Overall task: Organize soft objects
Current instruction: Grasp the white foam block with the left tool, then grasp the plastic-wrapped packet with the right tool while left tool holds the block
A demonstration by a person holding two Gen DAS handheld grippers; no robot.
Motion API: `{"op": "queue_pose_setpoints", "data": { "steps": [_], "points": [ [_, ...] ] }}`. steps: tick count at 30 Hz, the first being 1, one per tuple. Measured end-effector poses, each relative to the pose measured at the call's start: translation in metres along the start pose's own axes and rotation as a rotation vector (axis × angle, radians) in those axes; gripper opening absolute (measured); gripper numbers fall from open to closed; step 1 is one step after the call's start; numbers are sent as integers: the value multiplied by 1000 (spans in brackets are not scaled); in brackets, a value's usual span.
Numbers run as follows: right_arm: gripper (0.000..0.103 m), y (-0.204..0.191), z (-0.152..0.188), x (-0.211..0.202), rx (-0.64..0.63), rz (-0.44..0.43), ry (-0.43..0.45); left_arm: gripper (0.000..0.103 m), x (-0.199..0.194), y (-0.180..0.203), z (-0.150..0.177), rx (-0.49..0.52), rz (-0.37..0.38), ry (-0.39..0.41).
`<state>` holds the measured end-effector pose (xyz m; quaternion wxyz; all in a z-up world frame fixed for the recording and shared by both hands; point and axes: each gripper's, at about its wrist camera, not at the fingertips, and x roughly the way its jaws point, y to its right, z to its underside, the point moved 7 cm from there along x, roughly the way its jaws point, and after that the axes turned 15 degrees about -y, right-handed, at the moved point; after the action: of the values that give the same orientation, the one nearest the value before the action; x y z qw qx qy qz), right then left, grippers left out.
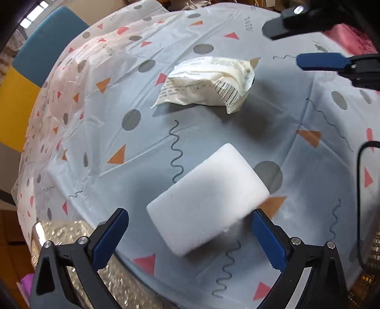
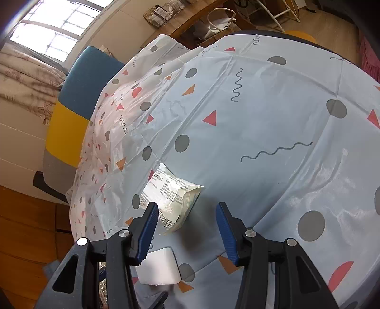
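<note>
A white foam sponge block (image 1: pixel 207 202) lies on the patterned tablecloth (image 1: pixel 237 133), just ahead of my open left gripper (image 1: pixel 190 225), partly between its blue pads (image 1: pixel 111 237) without touching them. A white crinkled packet with a barcode (image 1: pixel 206 83) lies farther away. My right gripper (image 1: pixel 296 45) shows at the top right of the left wrist view. In the right wrist view my right gripper (image 2: pixel 186 221) is open and empty, hovering over the packet (image 2: pixel 171 195); the sponge (image 2: pixel 159 266) sits below its left finger.
A bubble-wrap bag (image 1: pixel 71 240) lies at the table's near left edge. A blue and yellow chair (image 2: pixel 78 99) stands beyond the table's left side. A black cable (image 1: pixel 361 190) runs along the right. Shelves and a basket (image 2: pixel 218 21) stand behind.
</note>
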<state>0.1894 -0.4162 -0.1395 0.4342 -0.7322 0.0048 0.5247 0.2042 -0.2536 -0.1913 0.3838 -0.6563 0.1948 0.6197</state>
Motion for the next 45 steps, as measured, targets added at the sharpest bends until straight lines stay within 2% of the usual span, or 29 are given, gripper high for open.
{"op": "queue_pose_setpoints", "data": {
  "steps": [2, 4, 6, 9, 13, 14, 17, 20, 22, 23, 24, 26, 30, 33, 37, 39, 41, 42, 45],
  "points": [
    [51, 0, 0, 0, 3, -2, 1, 102, 5, 2, -3, -9, 28, -3],
    [51, 0, 0, -1, -1, -1, 3, 88, 3, 3, 0, -49, 129, -10],
    [51, -1, 0, -1, -7, 2, 4, 86, -5, 8, 6, -64, 228, 18],
    [51, -3, 0, -2, -15, -1, 6, 82, -12, 16, 21, -70, 306, 43],
    [51, -2, 0, -2, -17, 3, 7, 79, -19, 21, 34, -74, 298, 69],
    [51, -2, 0, -1, -18, 7, 6, 80, -21, 21, 34, -71, 268, 81],
    [51, -3, 1, 1, -26, 19, -4, 91, -23, 25, 27, -24, 168, 109],
    [51, -3, 2, 4, -31, 31, -12, 91, -20, 29, 16, 23, 110, 113],
    [51, -3, 2, 6, -33, 35, -17, 84, -13, 31, 17, 36, 92, 102],
    [51, -3, 2, 6, -36, 38, -17, 72, -12, 34, 20, 36, 118, 112],
    [51, -4, 2, 6, -40, 40, -15, 67, -14, 35, 25, 18, 154, 127],
    [51, -6, 2, 5, -55, 46, -10, 60, -14, 34, 35, -23, 157, 138],
    [51, -12, 2, 6, -91, 66, -3, 59, -19, 41, 69, -91, 167, 161],
    [51, -23, 4, 5, -152, 111, 20, 60, -18, 40, 89, -139, 170, 177],
    [51, -59, 7, 8, -372, 253, 57, 61, -15, 39, 94, -175, 202, 213],
    [54, -81, 8, 18, -519, 341, 42, 61, -14, 38, 95, -184, 209, 218],
    [65, -96, 4, 36, -652, 418, 11, 61, -14, 39, 96, -187, 210, 223],
    [71, -99, -1, 48, -691, 481, -13, 61, -13, 37, 93, -193, 215, 225],
    [71, -97, -17, 75, -742, 578, -83, 61, -9, 36, 90, -203, 219, 240]
  ]
}}
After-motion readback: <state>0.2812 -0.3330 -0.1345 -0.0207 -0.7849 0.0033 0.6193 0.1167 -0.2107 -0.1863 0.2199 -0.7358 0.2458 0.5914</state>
